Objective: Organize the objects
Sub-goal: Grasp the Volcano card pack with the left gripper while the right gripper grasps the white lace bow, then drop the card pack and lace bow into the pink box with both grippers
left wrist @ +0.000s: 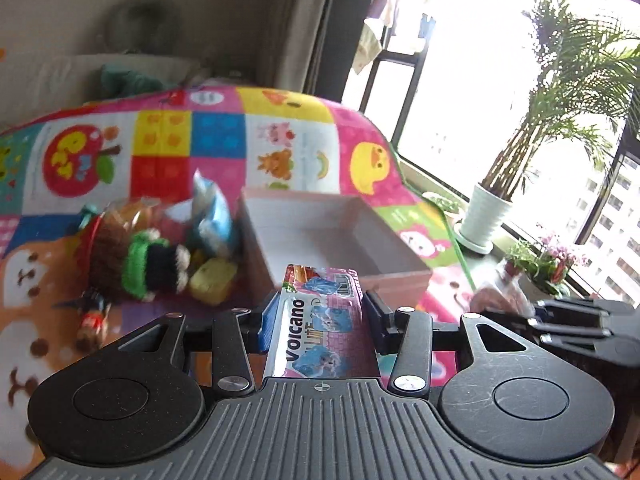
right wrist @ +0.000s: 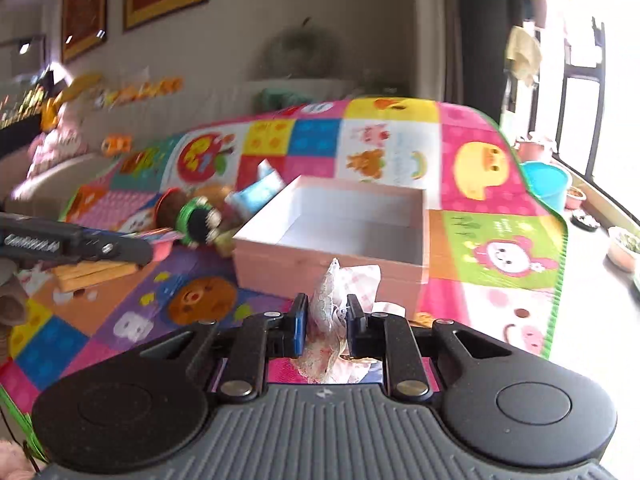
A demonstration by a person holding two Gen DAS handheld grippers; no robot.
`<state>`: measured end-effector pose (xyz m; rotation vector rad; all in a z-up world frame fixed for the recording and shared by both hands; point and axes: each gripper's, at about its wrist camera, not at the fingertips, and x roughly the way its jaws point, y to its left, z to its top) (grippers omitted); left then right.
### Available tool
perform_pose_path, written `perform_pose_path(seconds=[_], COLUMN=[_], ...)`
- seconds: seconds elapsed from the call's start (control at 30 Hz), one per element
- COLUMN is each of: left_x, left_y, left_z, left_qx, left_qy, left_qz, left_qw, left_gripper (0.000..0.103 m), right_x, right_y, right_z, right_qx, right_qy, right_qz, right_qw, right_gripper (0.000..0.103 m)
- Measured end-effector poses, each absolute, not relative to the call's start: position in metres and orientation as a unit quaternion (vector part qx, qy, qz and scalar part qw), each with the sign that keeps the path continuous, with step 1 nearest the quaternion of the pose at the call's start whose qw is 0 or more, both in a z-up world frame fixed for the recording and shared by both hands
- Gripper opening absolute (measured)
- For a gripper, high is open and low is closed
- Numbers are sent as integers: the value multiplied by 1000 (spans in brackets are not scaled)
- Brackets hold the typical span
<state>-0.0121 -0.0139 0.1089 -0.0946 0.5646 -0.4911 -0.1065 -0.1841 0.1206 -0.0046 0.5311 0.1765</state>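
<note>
2 items in hand, both short of the pink box [right wrist: 332,224]: our left gripper [left wrist: 320,312] clamps a light, slippery Volcano packet [left wrist: 324,320] across its width. Our right gripper [right wrist: 326,320] pinches, jaws narrow, a soft lacy cloth [right wrist: 330,312], best held mid-fold.

Pink Volcano packet [left wrist: 320,320] held flat, lacy pouch [right wrist: 330,320] upright, seemingly crumpled, open pink box [right wrist: 340,232] on mat
</note>
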Motion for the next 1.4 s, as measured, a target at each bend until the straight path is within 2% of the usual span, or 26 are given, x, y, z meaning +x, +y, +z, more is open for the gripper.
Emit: perform_pose_path(seconds=[0.13,0.23,0.3,0.4,0.47,0.57,0.83,1.0,1.17,1.3,1.4], left_x=[54,106,134,156,158,146,89,48,18,7,8], left_y=[-65,-91,-104,-120,-126,-127,-37,7,28,48,57], left_z=[121,110,95,67,56,59,108,97,67,54,48], left_qx=[-42,-63,-66,-20,10,40,-55,-48,-37,-33,-16], left_qy=[249,241,248,295,315,304,222,241,281,289,291], left_qz=[-223,-189,-159,-116,-120,-128,-122,-132,-149,-138,-130], left_qw=[942,950,953,948,941,943,966,960,947,947,948], left_gripper=[49,49,49,46,46,46,46,46,46,46,46], right_x=[-107,-106,-105,-103,-100,-94,-71,-28,54,111,135], right_y=[-208,-219,-222,-228,-231,-233,-229,-217,-198,-175,-167], right_z=[118,113,110,107,105,101,102,132,141,108,73], right_qx=[28,48,54,54,49,45,59,74,127,125,167], right_qy=[239,229,224,217,214,218,232,225,282,372,458], right_qz=[57,56,64,67,64,63,76,115,144,123,138], right_qw=[969,971,971,972,973,973,968,965,940,912,862], right_gripper=[19,19,19,19,19,19,19,19,19,19,21])
